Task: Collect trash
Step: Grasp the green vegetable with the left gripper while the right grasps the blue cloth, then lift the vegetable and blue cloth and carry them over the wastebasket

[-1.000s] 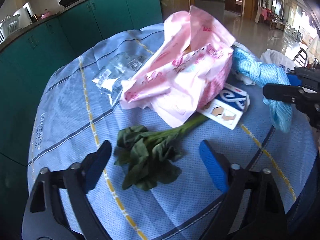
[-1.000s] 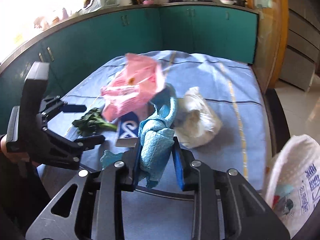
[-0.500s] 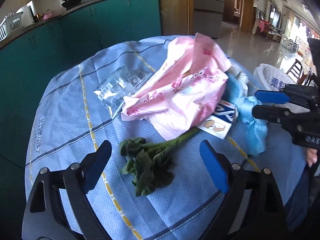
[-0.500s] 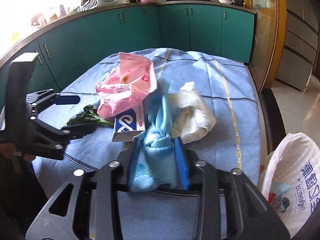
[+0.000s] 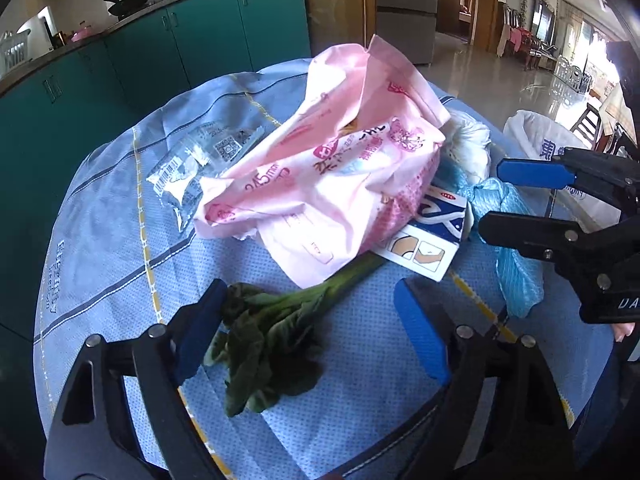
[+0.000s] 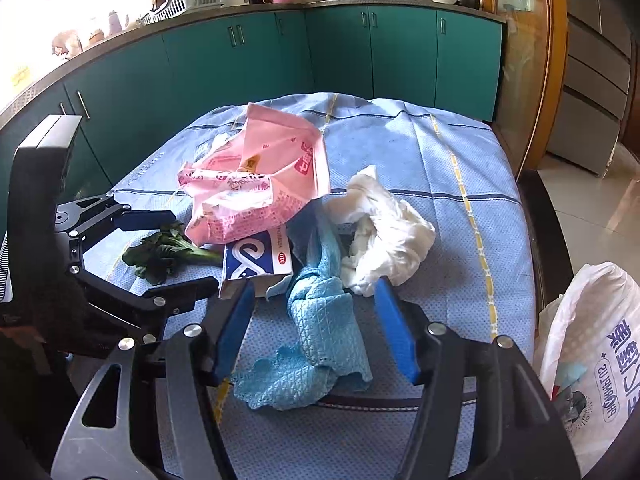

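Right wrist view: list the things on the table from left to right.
Greens → box → blue cloth → white bag. The pink wrapper overlaps the box, so it is left out.

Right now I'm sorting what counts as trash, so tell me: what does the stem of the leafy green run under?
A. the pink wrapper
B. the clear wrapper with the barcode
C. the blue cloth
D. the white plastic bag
A: in the left wrist view the leafy green points its stem under the edge of the pink wrapper.
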Demonstrator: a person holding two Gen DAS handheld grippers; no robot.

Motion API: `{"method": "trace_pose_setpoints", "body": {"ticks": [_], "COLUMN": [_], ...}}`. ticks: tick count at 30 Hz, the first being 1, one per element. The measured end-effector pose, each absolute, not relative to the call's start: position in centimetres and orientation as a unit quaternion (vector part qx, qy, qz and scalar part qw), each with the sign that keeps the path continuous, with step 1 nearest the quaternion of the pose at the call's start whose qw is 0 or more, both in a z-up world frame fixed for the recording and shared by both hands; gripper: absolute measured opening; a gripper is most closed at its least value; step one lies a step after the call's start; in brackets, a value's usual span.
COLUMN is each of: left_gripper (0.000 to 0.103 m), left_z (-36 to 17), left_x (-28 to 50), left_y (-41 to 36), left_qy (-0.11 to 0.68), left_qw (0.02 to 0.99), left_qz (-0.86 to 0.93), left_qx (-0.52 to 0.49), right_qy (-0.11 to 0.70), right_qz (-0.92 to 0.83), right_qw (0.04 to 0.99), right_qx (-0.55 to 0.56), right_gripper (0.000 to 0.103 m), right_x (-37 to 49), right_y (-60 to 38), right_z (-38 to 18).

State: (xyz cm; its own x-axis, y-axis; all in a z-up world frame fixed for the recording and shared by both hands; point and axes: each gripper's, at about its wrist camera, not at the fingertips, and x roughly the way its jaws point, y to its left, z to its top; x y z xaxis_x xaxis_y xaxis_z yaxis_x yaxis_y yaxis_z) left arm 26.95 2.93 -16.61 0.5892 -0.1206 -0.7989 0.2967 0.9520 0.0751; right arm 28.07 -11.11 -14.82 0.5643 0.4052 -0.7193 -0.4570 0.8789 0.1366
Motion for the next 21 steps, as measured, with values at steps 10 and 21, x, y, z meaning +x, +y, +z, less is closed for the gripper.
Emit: {"method": "trace_pose_setpoints", "body": {"ticks": [10,21], "left_gripper": [0.042,0.018], "left_z": [-15.8,-12.0], "left_x": [26.1,23.1], "left_y": [4.4,5.1], "left_qy": [0.438,0.372], "left_qw": [0.889,0.919], "left_qz": [-0.100,-0.113], "left_qx": [0.088,0.071], "right_qy": [0.397,0.371], "right_qz": [0.249,0.251], "right_qw": [0.882,0.893], "right_qx": [-0.042,-0.046], "right_gripper": [0.061,0.024], "right_x": [28.1,27.4], "right_y": [-10.4,-10.6], "right_z": [-15.1,-14.2]}}
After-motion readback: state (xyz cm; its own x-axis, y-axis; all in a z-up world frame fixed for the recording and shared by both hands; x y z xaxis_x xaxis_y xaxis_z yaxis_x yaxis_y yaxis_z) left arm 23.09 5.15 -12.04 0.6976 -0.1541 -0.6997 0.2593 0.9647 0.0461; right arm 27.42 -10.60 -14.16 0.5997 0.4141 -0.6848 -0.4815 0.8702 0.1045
